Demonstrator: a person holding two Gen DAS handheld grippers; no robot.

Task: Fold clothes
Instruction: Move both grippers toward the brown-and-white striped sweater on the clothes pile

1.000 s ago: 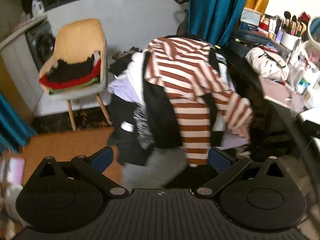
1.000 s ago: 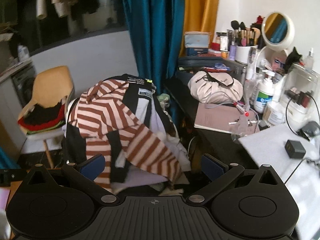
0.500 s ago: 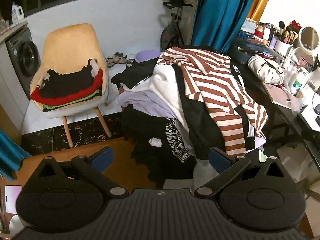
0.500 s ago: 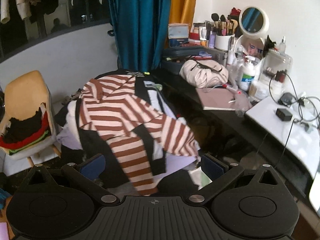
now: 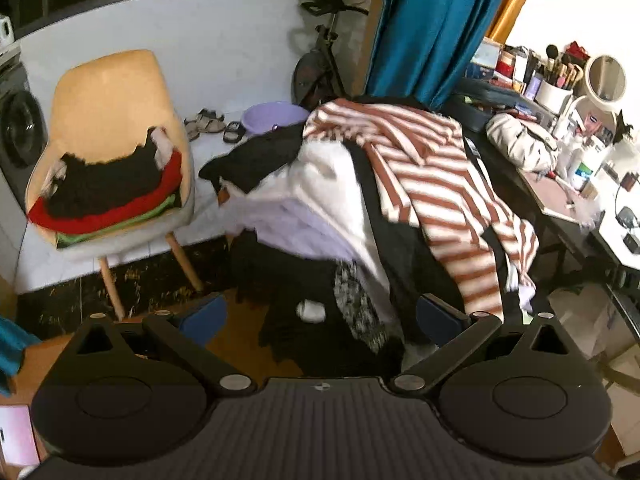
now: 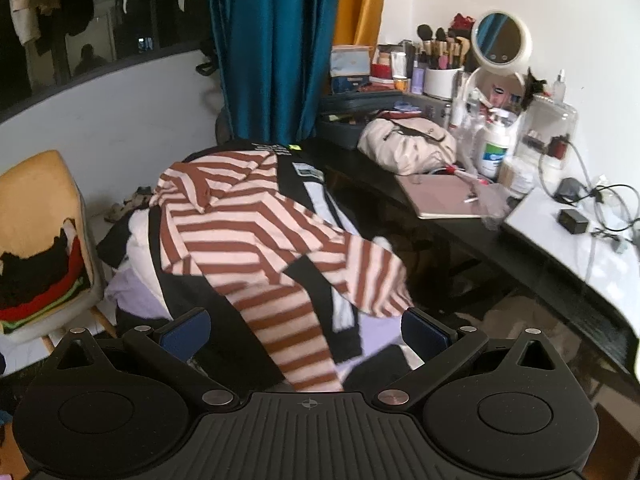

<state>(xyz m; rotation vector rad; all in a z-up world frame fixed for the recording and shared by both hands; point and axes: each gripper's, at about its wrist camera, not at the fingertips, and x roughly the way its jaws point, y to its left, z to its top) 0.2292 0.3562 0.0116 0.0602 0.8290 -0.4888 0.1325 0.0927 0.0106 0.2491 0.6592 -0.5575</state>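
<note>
Right wrist view: the striped top (image 6: 256, 236) drapes over the clothes heap (image 5: 320, 216) beside the desk's (image 6: 460, 236) front edge, one sleeve trailing toward the right gripper (image 6: 306, 330). Both the right and the left gripper (image 5: 320, 314) are spread and empty; the right seems nearer.

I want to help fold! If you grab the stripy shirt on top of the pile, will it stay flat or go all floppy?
Probably floppy: the striped shirt already drapes over the clothes pile, one sleeve hanging down. It looks like thin, light cloth. It might tug the clothes beneath it.
</note>
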